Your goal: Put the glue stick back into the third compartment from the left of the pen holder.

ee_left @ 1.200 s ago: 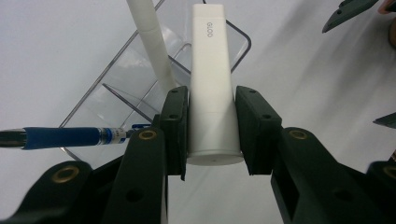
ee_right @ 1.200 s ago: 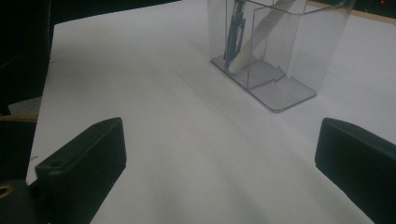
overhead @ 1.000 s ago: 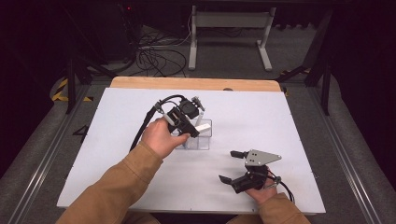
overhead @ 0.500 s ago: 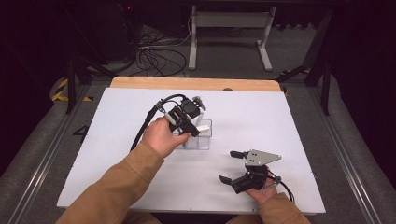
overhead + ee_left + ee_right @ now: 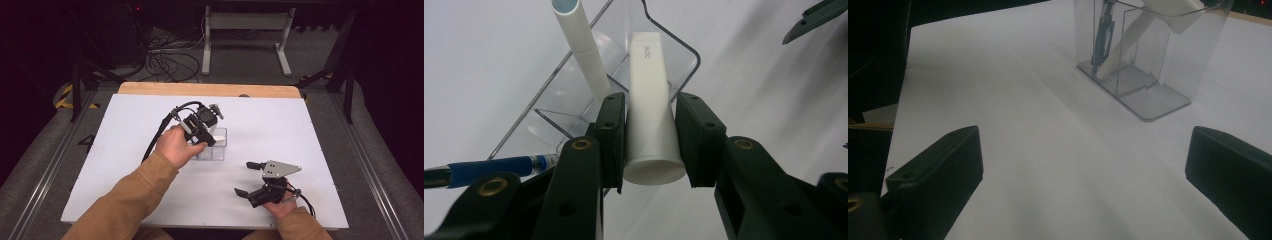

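A clear plastic organizer stands mid-table on the white sheet. My left gripper hangs over it, tilted down, shut on a thick white tube whose far end reaches over the organizer's rim. Inside the organizer, a thinner white tube with a pale blue end leans, and a blue pen shows beside the left jaw. My right gripper rests near the front edge, to the right, jaws wide open with nothing between them. From there the organizer holds a dark pen and the leaning tube.
The white sheet covers the table, with a wooden strip along the far edge. Cables and a metal stand lie on the floor beyond. A brown-sleeved forearm crosses the front left.
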{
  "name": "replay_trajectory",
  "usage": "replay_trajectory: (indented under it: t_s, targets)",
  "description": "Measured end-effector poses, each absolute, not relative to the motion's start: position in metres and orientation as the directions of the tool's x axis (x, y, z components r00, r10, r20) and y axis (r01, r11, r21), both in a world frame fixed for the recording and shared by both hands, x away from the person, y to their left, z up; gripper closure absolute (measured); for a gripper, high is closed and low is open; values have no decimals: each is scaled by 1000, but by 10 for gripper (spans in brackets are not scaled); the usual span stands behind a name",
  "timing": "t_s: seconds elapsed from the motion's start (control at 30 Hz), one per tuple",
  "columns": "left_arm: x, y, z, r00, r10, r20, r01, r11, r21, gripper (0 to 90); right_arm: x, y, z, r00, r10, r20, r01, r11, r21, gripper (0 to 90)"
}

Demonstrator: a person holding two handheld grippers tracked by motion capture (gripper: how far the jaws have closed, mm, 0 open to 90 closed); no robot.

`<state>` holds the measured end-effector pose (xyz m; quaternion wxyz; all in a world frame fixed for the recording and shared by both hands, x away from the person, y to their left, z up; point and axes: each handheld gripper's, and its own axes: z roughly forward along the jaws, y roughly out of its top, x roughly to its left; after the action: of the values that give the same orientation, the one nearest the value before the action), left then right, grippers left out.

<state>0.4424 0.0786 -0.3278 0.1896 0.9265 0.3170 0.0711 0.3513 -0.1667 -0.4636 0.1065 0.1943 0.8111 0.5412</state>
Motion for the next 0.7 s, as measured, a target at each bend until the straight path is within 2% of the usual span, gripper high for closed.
replay_trajectory:
  t_s: [0.07, 0.2, 0.4, 0.7]
  targets:
    - [441, 80, -325, 786, 617, 17, 553, -715, 428, 554, 351, -167, -464, -902, 430, 35, 198, 340, 919, 26]
    - [433, 88, -316, 797, 603, 36, 510, -703, 497, 514, 351, -167, -464, -902, 431, 33, 196, 340, 920, 26]
    - [417, 105, -308, 798, 600, 48, 466, -667, 581, 398, 351, -166, -464, -901, 433, 27, 193, 344, 919, 26]
    - [407, 111, -305, 808, 587, 59, 433, -658, 616, 347, 352, -166, -463, -900, 435, 26, 193, 345, 919, 26]
